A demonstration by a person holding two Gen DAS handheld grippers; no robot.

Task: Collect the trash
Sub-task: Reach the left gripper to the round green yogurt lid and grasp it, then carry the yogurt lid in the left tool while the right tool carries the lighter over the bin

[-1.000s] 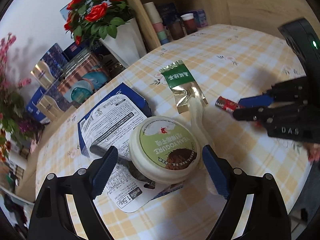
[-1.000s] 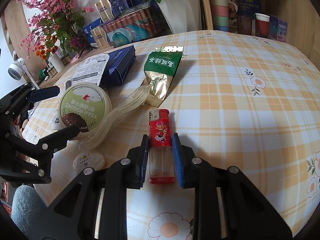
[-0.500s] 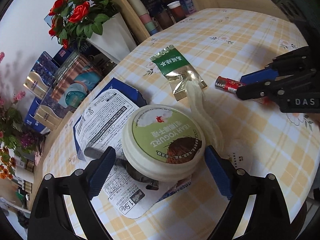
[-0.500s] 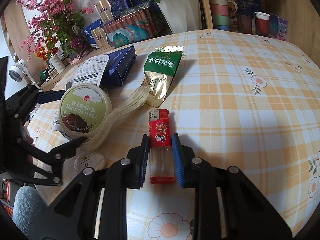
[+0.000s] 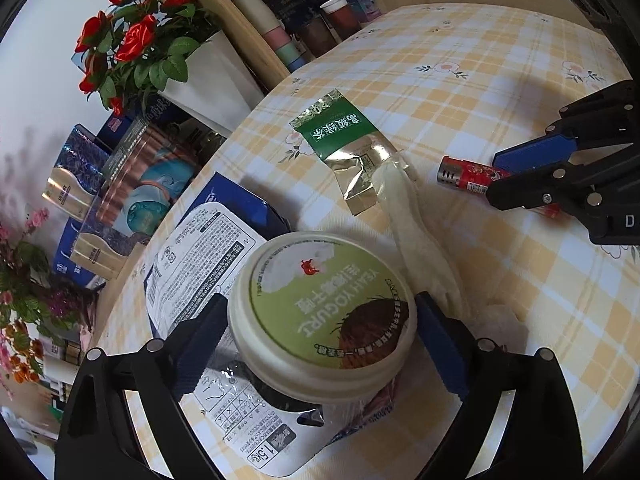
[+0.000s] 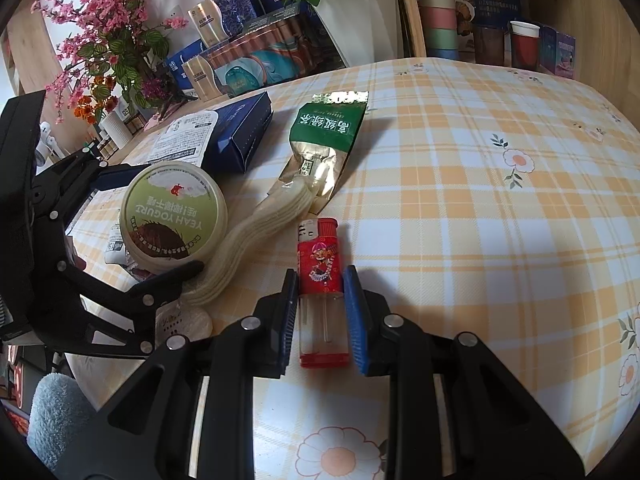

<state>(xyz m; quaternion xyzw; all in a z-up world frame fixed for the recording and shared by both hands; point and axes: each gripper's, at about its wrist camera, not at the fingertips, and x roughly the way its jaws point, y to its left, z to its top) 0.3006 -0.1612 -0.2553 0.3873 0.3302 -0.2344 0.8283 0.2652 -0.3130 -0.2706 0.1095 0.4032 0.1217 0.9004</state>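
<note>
A round cream yogurt tub (image 5: 324,312) with a green lid sits between the fingers of my left gripper (image 5: 320,320), which is shut on it; it also shows in the right wrist view (image 6: 172,216). My right gripper (image 6: 320,292) is shut on a red lighter (image 6: 322,292) lying on the checked tablecloth; the lighter also shows in the left wrist view (image 5: 472,174). A green and gold tea packet (image 6: 324,144) and a pale strip of wavy plastic (image 6: 256,240) lie between the two.
A blue box (image 6: 240,136) and a white printed wrapper (image 5: 200,248) lie by the tub. A small white round piece (image 6: 184,322) lies near the table's edge. Flower pots, boxes and stacked cups (image 6: 440,12) line the far side. The tablecloth (image 6: 500,220) is bare on the right.
My left gripper has closed in on the yogurt tub, and the tub now sits higher and nearer the camera. The right gripper and the lighter have stayed in place.
</note>
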